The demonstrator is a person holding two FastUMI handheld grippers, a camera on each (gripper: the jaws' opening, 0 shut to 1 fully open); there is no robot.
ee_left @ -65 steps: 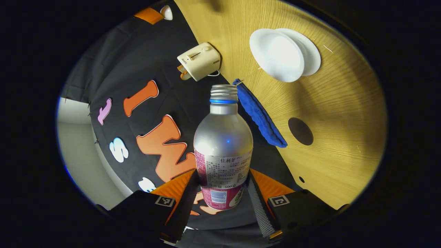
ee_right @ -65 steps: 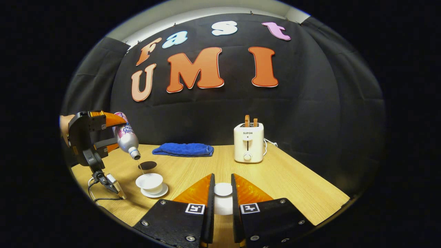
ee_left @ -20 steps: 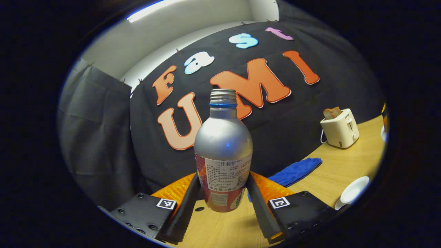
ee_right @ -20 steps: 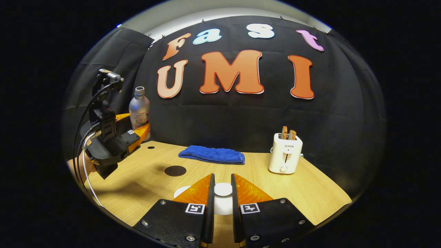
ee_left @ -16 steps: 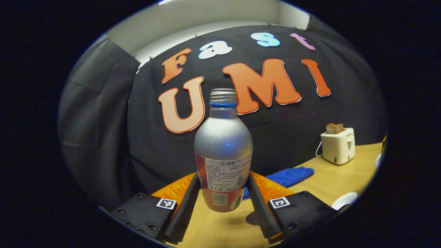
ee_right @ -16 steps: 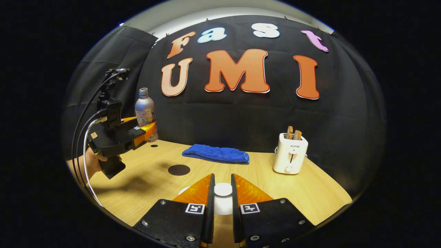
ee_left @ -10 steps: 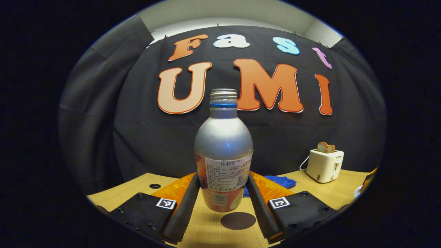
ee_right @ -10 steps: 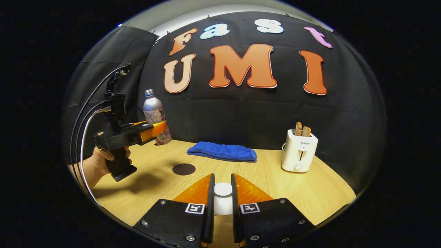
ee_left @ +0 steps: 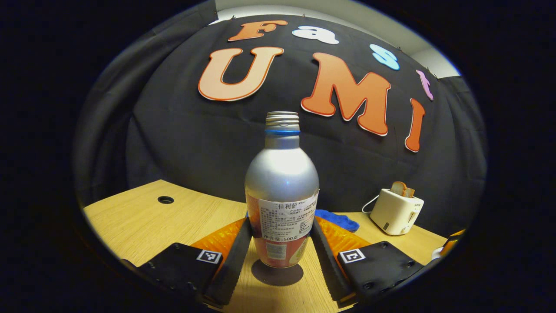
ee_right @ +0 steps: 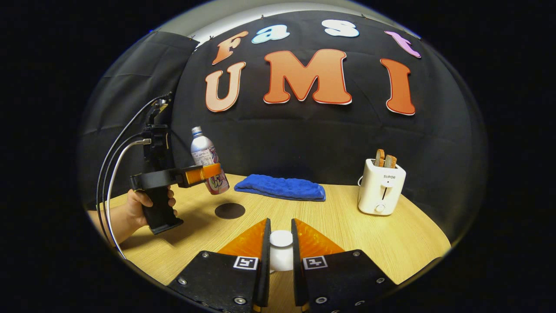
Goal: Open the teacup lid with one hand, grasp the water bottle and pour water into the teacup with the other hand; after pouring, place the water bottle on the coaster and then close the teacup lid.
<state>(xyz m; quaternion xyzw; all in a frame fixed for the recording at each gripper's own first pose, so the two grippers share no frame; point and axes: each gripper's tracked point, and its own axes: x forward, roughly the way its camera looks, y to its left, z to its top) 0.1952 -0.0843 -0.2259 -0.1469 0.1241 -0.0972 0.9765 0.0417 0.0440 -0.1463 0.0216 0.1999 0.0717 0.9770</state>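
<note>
A silver water bottle with a pink label and no cap stands upright between the fingers of my left gripper, which is shut on its lower body. The dark round coaster lies just below the bottle's base. In the right gripper view the bottle hangs slightly tilted in the left gripper, a little above the table and just left of the coaster. My right gripper is shut on the white teacup lid, held over the table.
A folded blue cloth lies at the back of the wooden table, and a white toaster with bread stands to its right. A hand holds the left gripper's handle, with cables above. A small hole sits at the table's far left.
The left gripper has turned the bottle upright from over the teacup and carried it towards the coaster, which now lies right under the bottle. The right gripper has kept hold of the lid.
</note>
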